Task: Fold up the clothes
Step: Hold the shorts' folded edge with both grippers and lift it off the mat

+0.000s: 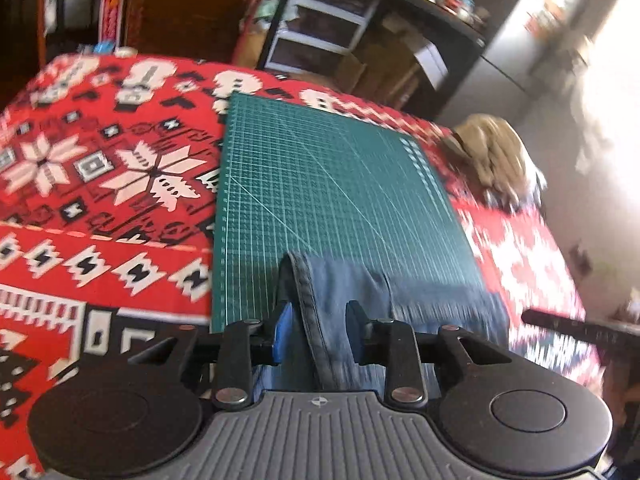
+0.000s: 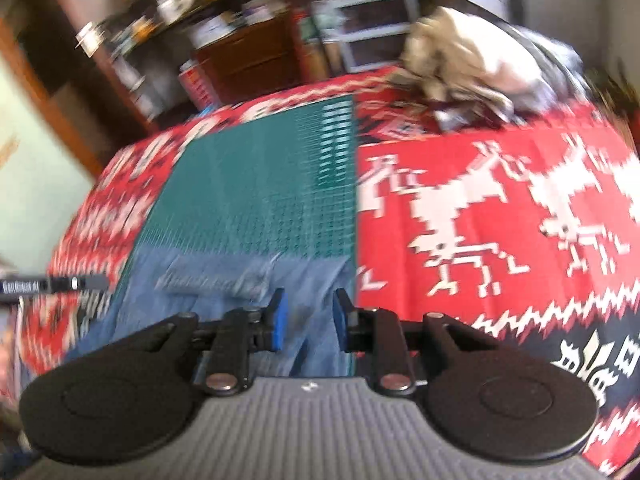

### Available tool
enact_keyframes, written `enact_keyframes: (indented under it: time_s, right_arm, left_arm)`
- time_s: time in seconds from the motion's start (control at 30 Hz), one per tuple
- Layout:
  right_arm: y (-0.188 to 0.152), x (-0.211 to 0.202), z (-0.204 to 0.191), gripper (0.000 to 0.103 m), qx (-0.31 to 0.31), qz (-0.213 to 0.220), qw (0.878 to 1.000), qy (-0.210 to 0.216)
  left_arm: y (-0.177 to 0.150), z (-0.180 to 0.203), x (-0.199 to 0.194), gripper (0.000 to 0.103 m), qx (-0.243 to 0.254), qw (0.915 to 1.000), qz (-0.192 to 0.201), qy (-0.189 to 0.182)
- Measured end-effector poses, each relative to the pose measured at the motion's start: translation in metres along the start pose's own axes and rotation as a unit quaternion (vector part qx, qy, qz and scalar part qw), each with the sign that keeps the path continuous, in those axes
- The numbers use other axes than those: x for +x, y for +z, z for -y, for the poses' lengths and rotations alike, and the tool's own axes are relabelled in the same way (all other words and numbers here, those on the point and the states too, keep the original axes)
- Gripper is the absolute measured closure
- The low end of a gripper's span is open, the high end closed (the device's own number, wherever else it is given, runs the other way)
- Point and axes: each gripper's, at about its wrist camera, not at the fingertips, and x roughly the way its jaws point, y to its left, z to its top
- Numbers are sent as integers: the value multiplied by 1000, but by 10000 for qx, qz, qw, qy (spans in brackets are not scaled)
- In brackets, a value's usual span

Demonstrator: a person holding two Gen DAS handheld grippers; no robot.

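While both wrist cameras blur with motion, a pair of blue jeans (image 1: pixel 340 300) lies across the near end of a green cutting mat (image 1: pixel 320 184) spread on a red patterned blanket (image 1: pixel 100 184). Seen from the left wrist, the left gripper (image 1: pixel 318 320) has a stitched denim seam running up between its two fingers (image 1: pixel 285 330), one of them faced with a blue pad; the jaws stand only a little apart around the fold and appear to be pinching it, though cloth hides the contact itself. From there the denim spreads to the right over the mat's near corner. Seen from the right wrist, the right gripper (image 2: pixel 308 318) hangs over the same jeans (image 2: pixel 224 276) with its blue-padded fingers (image 2: pixel 278 320) spread and a gap between them; cloth shows through the gap, and the blur leaves it unclear whether either pad touches it. At the left edge of that view a black bar with white lettering (image 2: pixel 52 282) juts in. At the blanket's far right corner, well apart from the mat, sits a crumpled heap of beige and grey clothes (image 2: pixel 472 60). Behind the bed, dark shelving and a white drawer unit (image 1: pixel 324 20) crowd the wall.
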Motion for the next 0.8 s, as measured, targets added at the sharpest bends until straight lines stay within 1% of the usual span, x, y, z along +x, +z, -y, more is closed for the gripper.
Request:
enact_keyframes:
  time_s: [0.07,0.17,0.23,0.33,0.4,0.47,0.5,0.53,0.57,0.63,0.7,0.8]
  right_arm:
    - [5,9,12,74,380,-31,9992,152]
    - [8,26,23,73,782,-119,9966,238]
    - [9,36,30,73,1013,-174,9943,295]
    - [9,50,38,73,1383,-209,9890,489]
    - [10,56,41,73,1496,-224,9869,560]
    - [12,59,42,82,1482,-225,9872,539]
    - [12,60,42,84,1441,-209,9881,502]
    - [12,61,40,89,1411,-168,9887,477]
    - [12,61,39,96,1385,-118,9892,457]
    - [13,60,32,98,1241,5,9915,391]
    - [15,59,25,98,1086,109,9934,342]
    - [25,64,19,99,990,156,9942,393]
  left_arm:
    - [9,-7,13,72,-166,9998,-56,15]
    - [14,-10,27,65,-152,9996,-119,209]
    - [15,-14,32,62,-275,9995,-130,110]
    - [17,-18,36,62,-447,9989,-124,-32]
    - [18,-19,39,62,-506,9986,-113,-116]
    - [19,-20,42,72,-627,9976,-104,-262]
    - [19,-20,43,72,-685,9971,-92,-320]
    - [18,-20,43,76,-694,9971,-61,-293]
    - [17,-19,43,80,-698,9972,-15,-259]
    - [15,-16,39,89,-683,9975,133,-142]
    - [14,-14,34,90,-686,9973,244,-19]
    - [13,-13,28,91,-729,9963,428,173]
